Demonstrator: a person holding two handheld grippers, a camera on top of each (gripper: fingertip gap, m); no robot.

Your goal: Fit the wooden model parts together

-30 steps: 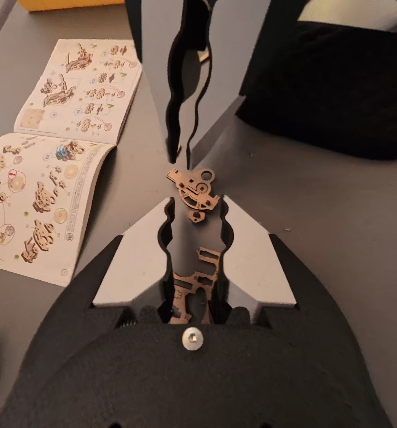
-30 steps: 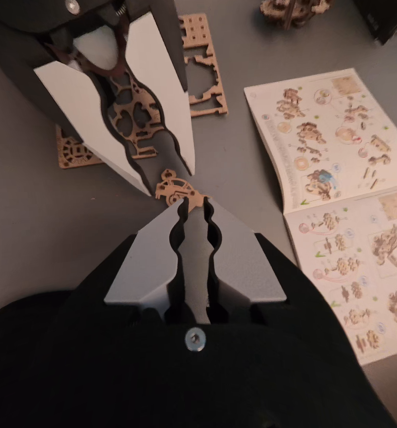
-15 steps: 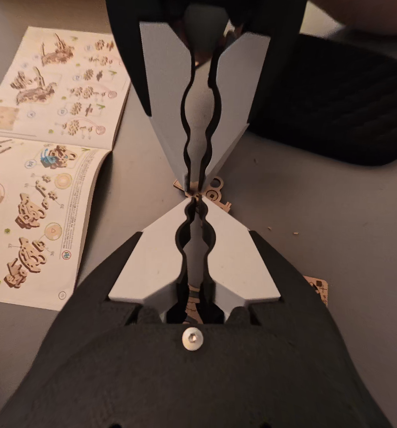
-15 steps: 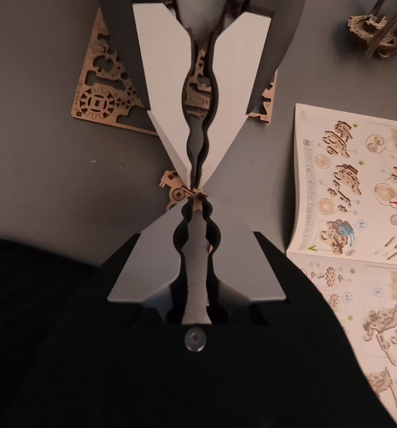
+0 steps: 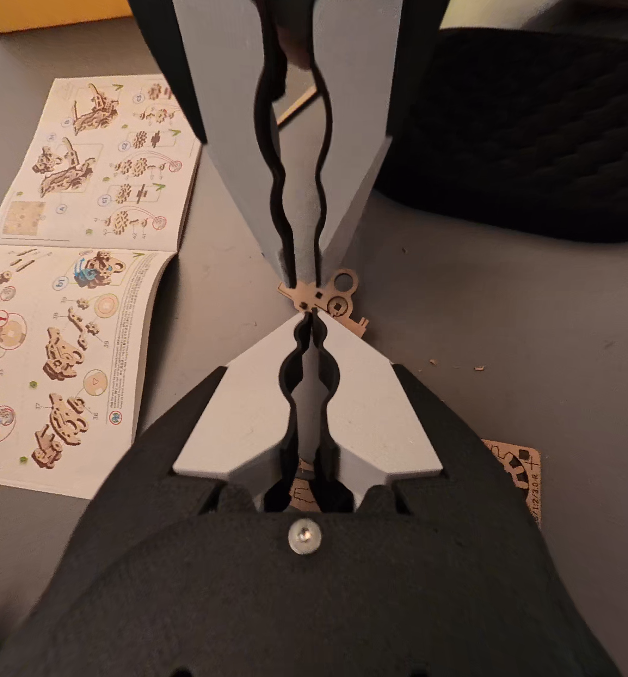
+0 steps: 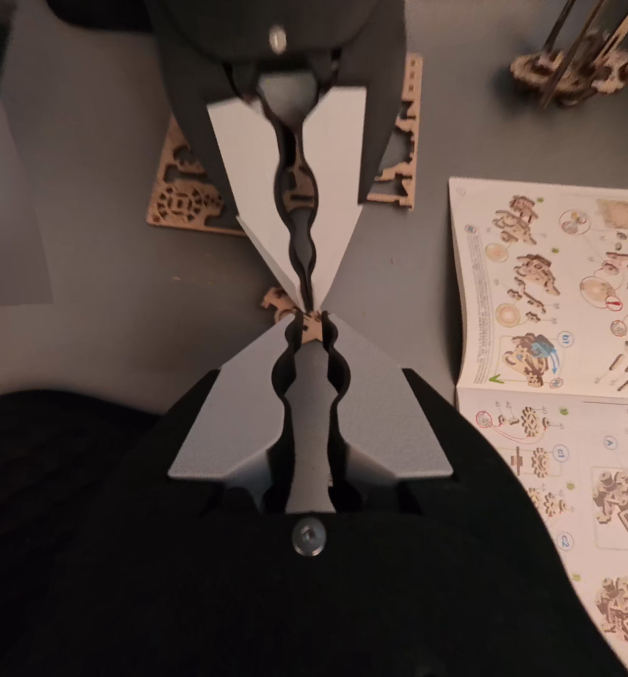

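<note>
Closed in from both sides over the last second: left gripper [image 5: 310, 315] up from 6 o'clock, right gripper [image 6: 310, 324] down from 12 in the left wrist view. Now tip to tip over the wooden part [image 5: 327, 297]. A second back, well apart, with the left one wide open.

Left: narrowed to a hairline at the near edge of the part. Cannot tell whether that edge, or a smaller piece, is nipped there.

Right: narrowed to a thin slot, a tab of the part pinched between the pads in its own view. Rest of the part flat on the grey table [image 5: 488, 366], dead centre in both views.

Reading: grasp phase judged over, fitting about to start. Probably a press or slot-in with the right holding steady. Thin ply, so some risk of a snapped tab or a slip.

Count:
- two grippers
- one loose wooden part at the meeting point
- two cut-out wooden sheets [image 6: 180, 205], [image 6: 404, 146] at 11 and 1 o'clock in the right view
- one built model [image 6: 576, 73] at 2 o'clock, blurred
- one open instruction booklet [image 5: 78, 256] at 9 o'clock in the left view
- one black cushion [image 5: 525, 139] at 2 o'clock
- one yellow box [image 5: 49, 14] at 11, edge only
- a few wood crumbs [image 5: 479, 368] at 3 o'clock
</note>
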